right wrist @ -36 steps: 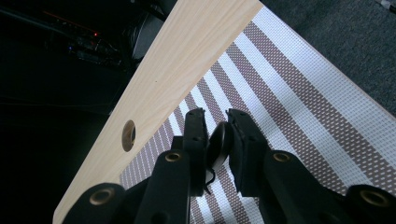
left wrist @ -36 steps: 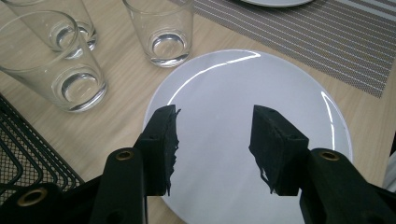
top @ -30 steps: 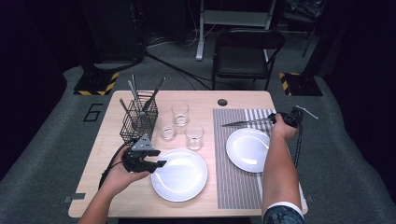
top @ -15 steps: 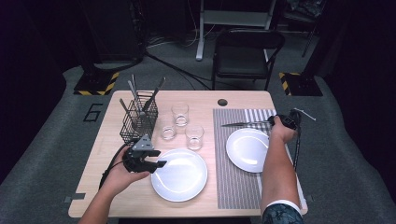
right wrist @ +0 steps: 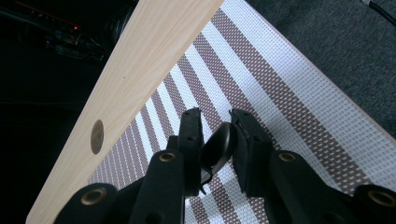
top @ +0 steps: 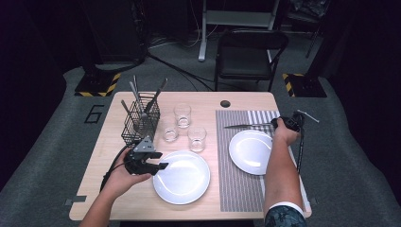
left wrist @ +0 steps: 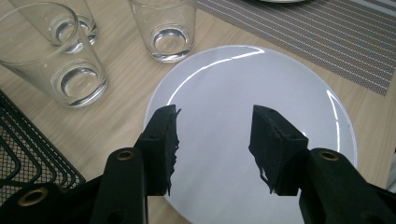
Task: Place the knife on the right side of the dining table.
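A black wire cutlery basket point(top: 141, 122) stood at the wooden counter's point(top: 118, 189) left, three clear glasses point(top: 182, 115) beside it, a striped placemat point(top: 236, 184) right, bearing one round white plate point(top: 251, 151).

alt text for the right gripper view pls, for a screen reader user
The right gripper has its two black jaws closed on the dark handle of a utensil, above a brown-and-white striped placemat. The wooden table edge with a round hole runs diagonally at left, grey carpet at upper right.
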A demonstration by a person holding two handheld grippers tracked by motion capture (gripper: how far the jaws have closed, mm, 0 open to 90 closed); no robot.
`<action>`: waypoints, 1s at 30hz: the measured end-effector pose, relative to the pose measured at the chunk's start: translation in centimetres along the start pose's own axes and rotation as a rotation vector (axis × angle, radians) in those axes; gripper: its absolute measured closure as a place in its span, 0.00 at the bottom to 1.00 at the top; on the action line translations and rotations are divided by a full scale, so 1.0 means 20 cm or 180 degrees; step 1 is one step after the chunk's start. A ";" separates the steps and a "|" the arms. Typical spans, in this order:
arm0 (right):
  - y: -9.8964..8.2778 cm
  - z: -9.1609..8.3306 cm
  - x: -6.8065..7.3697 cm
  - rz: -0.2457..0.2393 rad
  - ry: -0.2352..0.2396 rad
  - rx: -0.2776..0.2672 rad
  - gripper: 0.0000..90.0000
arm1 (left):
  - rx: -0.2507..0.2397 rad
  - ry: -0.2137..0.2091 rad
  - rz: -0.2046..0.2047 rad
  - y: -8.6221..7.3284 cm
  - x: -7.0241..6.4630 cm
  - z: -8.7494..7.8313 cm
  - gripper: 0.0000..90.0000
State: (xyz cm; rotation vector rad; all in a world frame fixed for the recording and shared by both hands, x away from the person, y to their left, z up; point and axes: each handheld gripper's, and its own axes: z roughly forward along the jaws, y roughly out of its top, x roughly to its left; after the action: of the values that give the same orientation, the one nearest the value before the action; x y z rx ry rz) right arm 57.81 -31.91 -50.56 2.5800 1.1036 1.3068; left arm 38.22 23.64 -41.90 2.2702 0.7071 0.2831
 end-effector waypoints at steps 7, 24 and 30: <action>0.00 0.00 0.00 -0.0033 -0.0034 0.0019 0.82 | -0.0013 0.0009 0.0003 0.00 0.00 0.00 0.57; -0.01 0.03 -0.01 -0.0196 -0.0154 0.0090 0.77 | 0.0000 0.0014 0.0002 0.00 0.00 0.00 0.57; -0.01 0.03 -0.01 -0.0230 -0.0145 0.0123 0.75 | 0.0003 0.0018 0.0016 0.00 0.00 0.00 0.57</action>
State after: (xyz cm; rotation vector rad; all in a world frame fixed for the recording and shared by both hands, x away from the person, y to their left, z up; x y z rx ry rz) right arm 58.09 -31.75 -51.13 2.5571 1.2136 1.2171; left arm 38.21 23.65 -41.97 2.2733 0.7046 0.2919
